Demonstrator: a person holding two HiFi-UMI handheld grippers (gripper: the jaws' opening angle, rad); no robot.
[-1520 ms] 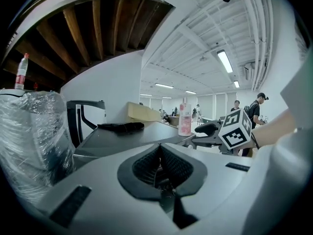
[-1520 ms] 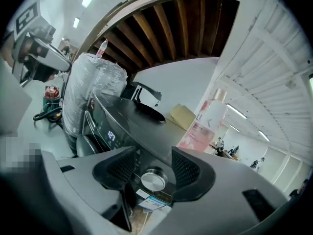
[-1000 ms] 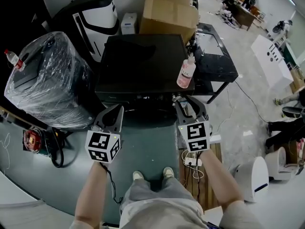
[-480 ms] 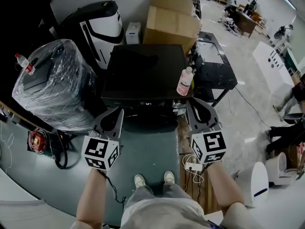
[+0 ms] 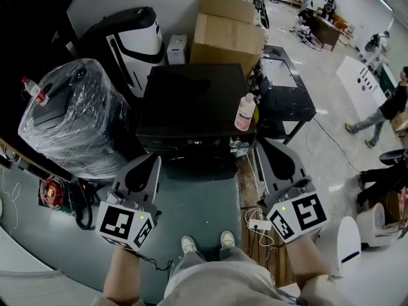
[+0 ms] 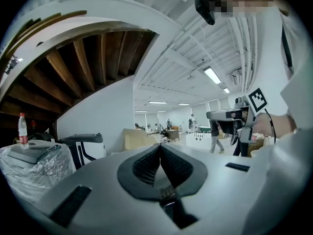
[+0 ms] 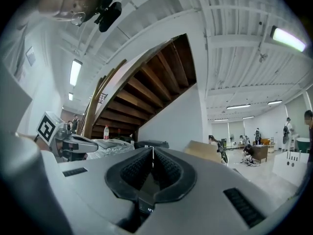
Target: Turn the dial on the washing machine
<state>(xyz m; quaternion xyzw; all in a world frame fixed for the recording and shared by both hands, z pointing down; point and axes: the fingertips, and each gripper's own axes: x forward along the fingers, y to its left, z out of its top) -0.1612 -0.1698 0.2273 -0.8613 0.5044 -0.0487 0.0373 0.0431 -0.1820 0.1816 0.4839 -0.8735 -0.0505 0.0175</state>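
Observation:
The black washing machine (image 5: 194, 101) stands in the middle of the head view, its control strip (image 5: 197, 143) facing me; I cannot make out the dial on it. My left gripper (image 5: 154, 159) hangs shut and empty, short of the machine's front left corner. My right gripper (image 5: 262, 145) is also shut on nothing, off the front right corner, apart from the panel. Both gripper views point up at the ceiling and the stairs, with the left gripper (image 6: 160, 146) and the right gripper (image 7: 152, 150) showing ribbed pads pressed together.
A pink bottle (image 5: 245, 112) stands on the machine's right front corner. A plastic-wrapped appliance (image 5: 70, 116) is at the left, cardboard boxes (image 5: 229, 27) behind, a black table (image 5: 287, 88) at the right. A power strip (image 5: 258, 224) lies by my feet. A person (image 5: 382, 110) walks at far right.
Both grippers have drawn back from the machine's front toward me. The right one left the panel, moved right and lower, and its jaws came together.

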